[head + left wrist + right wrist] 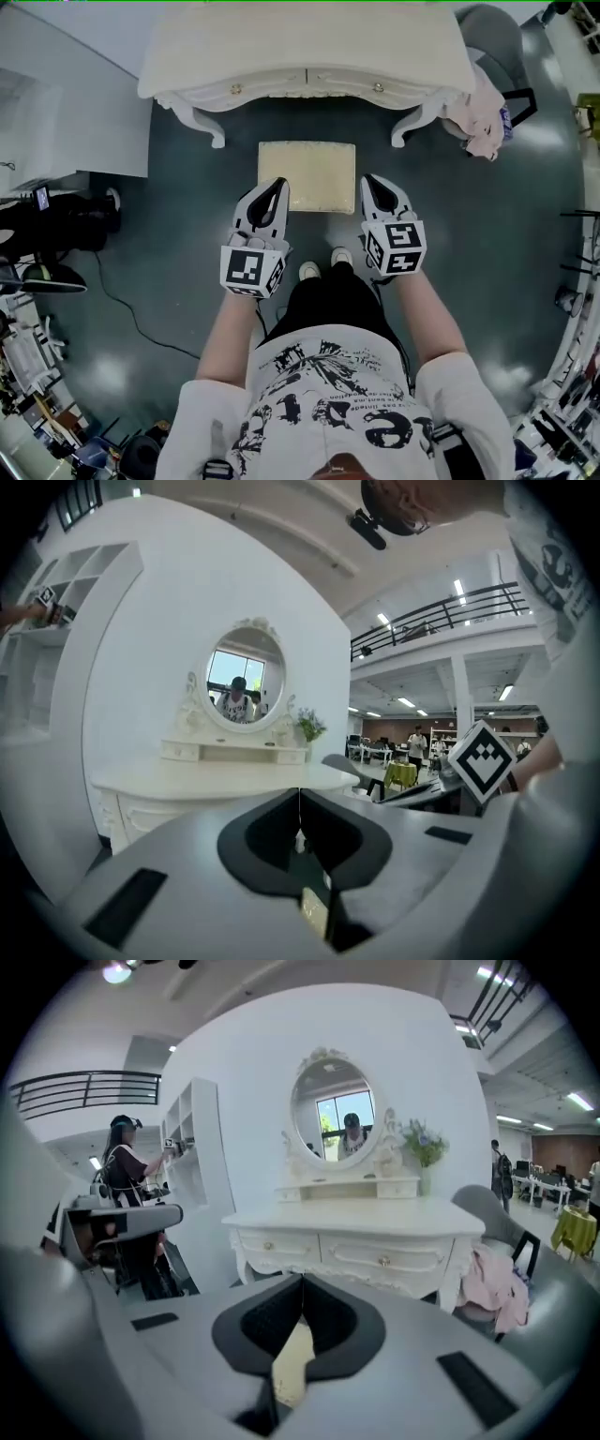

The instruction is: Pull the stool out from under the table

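Shirt print unreadable. Both arms reach forward. The left hand-held gripper [275, 187] and right hand-held gripper [373, 181], both pressed together and empty, flank the stool [307, 176], which stands on the floor just nearer than the white bench [309, 47].

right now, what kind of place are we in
Probably a staged bedroom corner inside a large open office hall: a cream carved dressing table with an oval mirror against a white partition wall, with a black mezzanine railing and ceiling strip lights beyond.
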The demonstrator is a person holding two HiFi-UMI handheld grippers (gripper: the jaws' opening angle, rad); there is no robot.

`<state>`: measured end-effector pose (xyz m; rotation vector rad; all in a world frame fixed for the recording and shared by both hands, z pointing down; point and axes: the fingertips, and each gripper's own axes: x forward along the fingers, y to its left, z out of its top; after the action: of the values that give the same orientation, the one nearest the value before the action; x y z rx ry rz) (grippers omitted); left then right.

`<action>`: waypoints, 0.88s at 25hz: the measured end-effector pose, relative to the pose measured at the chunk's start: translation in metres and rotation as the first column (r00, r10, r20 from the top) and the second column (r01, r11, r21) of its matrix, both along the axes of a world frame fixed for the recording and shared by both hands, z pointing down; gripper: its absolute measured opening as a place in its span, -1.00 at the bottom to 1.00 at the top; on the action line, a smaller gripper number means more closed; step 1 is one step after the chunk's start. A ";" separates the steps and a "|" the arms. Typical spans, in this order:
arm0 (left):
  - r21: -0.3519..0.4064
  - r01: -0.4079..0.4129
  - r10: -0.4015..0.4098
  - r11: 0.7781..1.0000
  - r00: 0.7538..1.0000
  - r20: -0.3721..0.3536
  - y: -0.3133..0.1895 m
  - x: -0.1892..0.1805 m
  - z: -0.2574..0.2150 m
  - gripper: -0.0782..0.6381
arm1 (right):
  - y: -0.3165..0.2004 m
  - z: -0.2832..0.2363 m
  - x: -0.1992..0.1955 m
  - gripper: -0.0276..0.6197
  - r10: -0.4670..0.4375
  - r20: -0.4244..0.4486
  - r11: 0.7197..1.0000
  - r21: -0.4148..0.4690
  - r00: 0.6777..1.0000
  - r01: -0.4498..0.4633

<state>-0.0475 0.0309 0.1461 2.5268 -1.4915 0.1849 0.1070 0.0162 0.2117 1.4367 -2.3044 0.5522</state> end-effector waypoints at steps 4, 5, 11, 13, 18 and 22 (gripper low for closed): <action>0.105 0.028 -0.029 0.994 1.000 0.004 0.004 -0.017 -0.073 -0.73 | 0.001 -0.088 -0.008 -0.86 -0.004 -0.008 0.990 0.141 1.000 0.005; 0.128 0.035 -0.037 0.991 0.999 0.013 0.006 -0.023 -0.090 -0.73 | 0.004 -0.106 -0.010 -0.86 -0.007 -0.007 0.985 0.171 1.000 0.008; 0.215 0.097 -0.097 0.972 0.995 -0.010 0.014 -0.050 -0.169 -0.73 | 0.022 -0.194 -0.025 -0.86 -0.051 0.056 0.953 0.301 0.997 0.032; 0.236 0.087 -0.087 0.968 0.996 -0.011 0.024 -0.052 -0.190 -0.73 | 0.032 -0.215 -0.032 -0.86 -0.068 0.060 0.939 0.340 0.996 0.044; 0.268 0.101 -0.096 0.958 0.995 -0.032 0.042 -0.060 -0.221 -0.73 | 0.047 -0.239 -0.040 -0.86 -0.091 0.078 0.916 0.397 0.993 0.052; 0.276 0.095 -0.091 0.956 0.996 -0.025 0.053 -0.063 -0.223 -0.73 | 0.054 -0.240 -0.041 -0.86 -0.083 0.071 0.911 0.410 0.994 0.046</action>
<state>-0.1104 0.0835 -0.0773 2.6518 -1.7361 -0.0585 0.0663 0.0705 -0.0287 1.5293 -2.6394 0.1123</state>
